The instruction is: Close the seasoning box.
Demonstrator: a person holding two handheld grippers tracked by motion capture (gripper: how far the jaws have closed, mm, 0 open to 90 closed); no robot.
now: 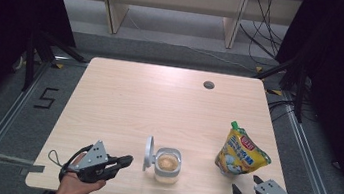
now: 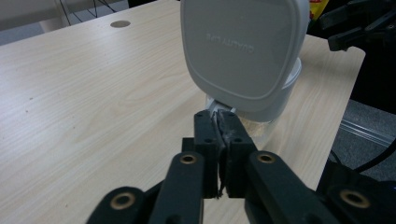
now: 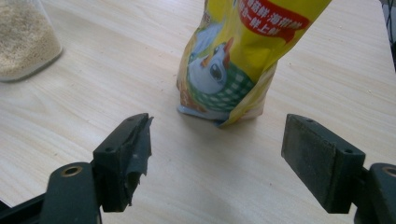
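Observation:
A clear container [image 1: 168, 166] of tan grains stands near the table's front edge, its white lid [image 1: 149, 153] flipped up on its left side. My left gripper [image 1: 127, 160] lies just left of the lid, jaws shut with nothing between them. In the left gripper view its tips [image 2: 219, 116] sit close under the lid [image 2: 243, 46], by the hinge. A yellow pouch [image 1: 242, 151] stands upright at the right. My right gripper [image 1: 245, 183] is open just in front of it. In the right gripper view the pouch [image 3: 233, 60] stands a little beyond the spread jaws of that gripper [image 3: 219, 140].
The light wooden table [image 1: 159, 100] has a round cable hole [image 1: 209, 85] at the back right. The table's right edge [image 2: 345, 79] runs close to the container. Cables lie on the floor [image 1: 262, 43] behind the table.

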